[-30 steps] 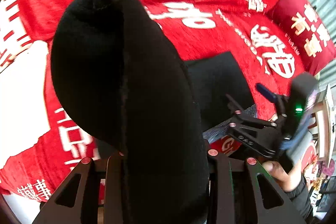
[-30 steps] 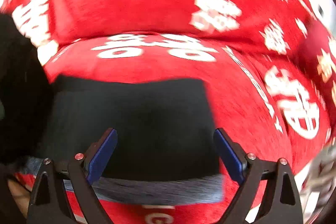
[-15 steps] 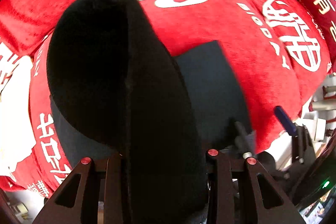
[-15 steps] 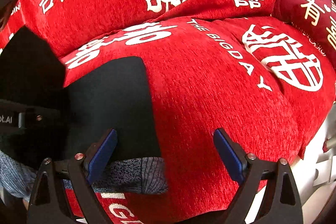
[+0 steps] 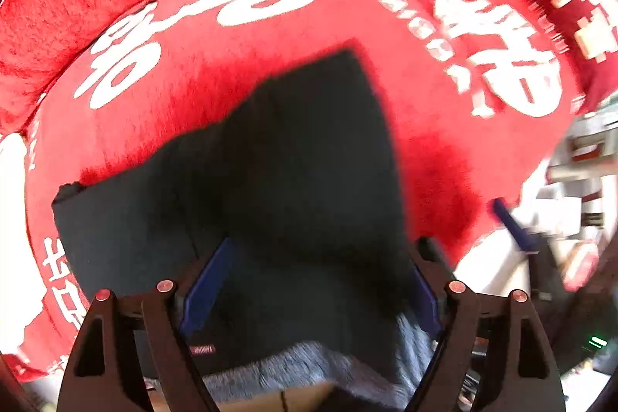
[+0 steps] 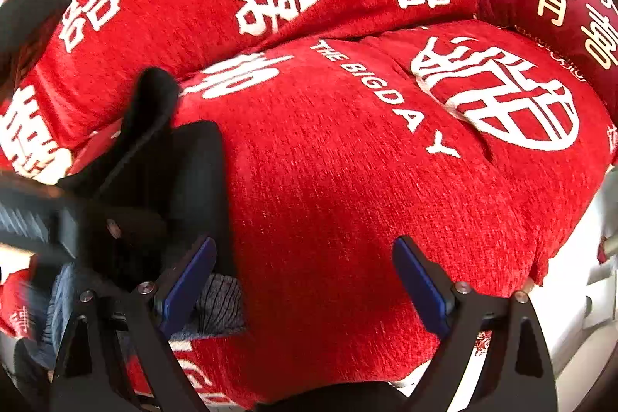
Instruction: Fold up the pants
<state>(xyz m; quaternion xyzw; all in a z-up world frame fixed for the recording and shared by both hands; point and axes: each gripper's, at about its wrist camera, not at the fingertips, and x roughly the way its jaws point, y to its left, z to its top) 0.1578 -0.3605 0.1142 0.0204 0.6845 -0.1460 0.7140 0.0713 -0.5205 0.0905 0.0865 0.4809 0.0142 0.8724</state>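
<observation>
The black pants [image 5: 270,188] lie flat on the seat of a red sofa cover [image 5: 239,37] printed with white characters, forming a dark slab. In the left wrist view the slab's long axis runs from a rumpled corner at lower left up to a squared corner at upper right, and its near edge meets a grey knit fabric [image 5: 293,365] at the bottom of the frame. The left gripper [image 5: 309,280] hangs directly above the pants with its 2 blue-padded fingers [image 5: 204,288] spread wide; nothing sits between them, and contact with the cloth cannot be confirmed. This view is motion-blurred. In the right wrist view the pants [image 6: 181,180] occupy the left edge of the frame, and 1 fold stands up as a rounded peak pointing toward the sofa backrest. The right gripper [image 6: 305,280] is positioned to the right of the pants over bare sofa cover [image 6: 347,180], its 2 fingers [image 6: 421,284] spread fully and gripping nothing; its left pad is close to the pants' right edge. A dark red cushion [image 6: 552,2] with pale characters rests at the upper right.
</observation>
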